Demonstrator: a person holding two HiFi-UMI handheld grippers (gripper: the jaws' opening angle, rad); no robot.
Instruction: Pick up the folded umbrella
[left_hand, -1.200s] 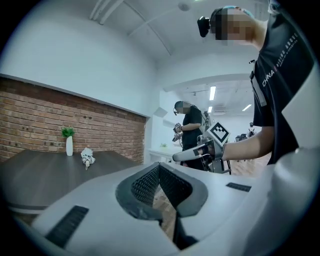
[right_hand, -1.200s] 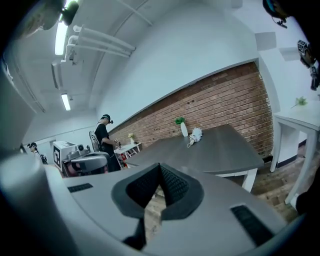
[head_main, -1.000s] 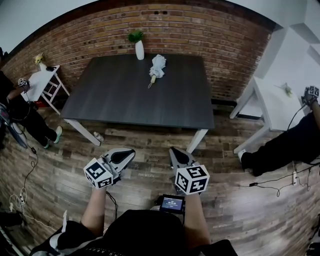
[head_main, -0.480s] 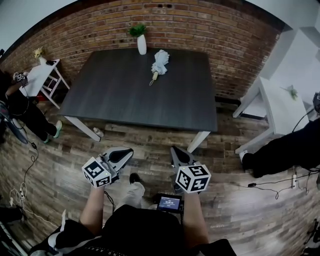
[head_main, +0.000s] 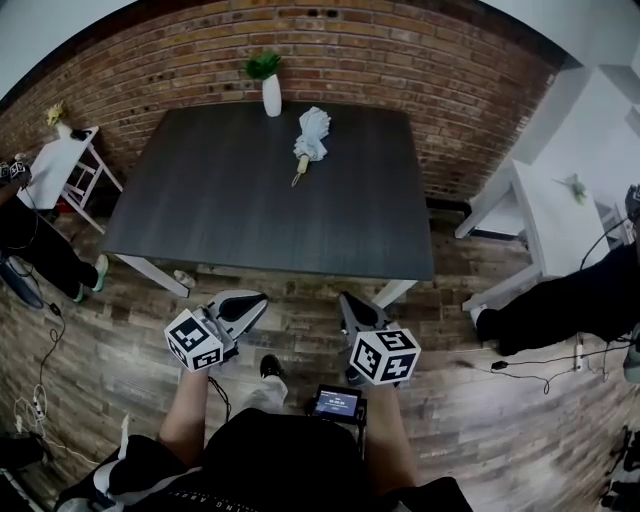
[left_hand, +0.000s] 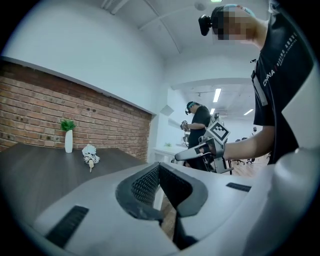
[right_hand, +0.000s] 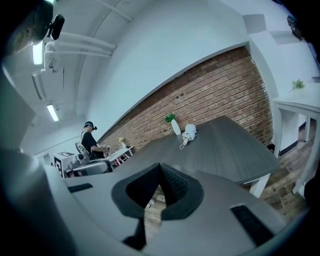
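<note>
At lower left, left gripper (head_main: 241, 301) hangs with jaws together, empty. On dark table (head_main: 240, 215), far side: white vase with plant (head_main: 271, 95), then just right of it folded umbrella (head_main: 310, 138), likely light, fabric soft and slippery (firmer handle (head_main: 300, 165) points nearward; grip the bundled middle). At lower right, right gripper (head_main: 352, 307) likewise closed, empty. Vase could tip during the reach.

Dark table (head_main: 250, 210) with folded white umbrella (head_main: 310, 135) and white vase (head_main: 271, 95)
</note>
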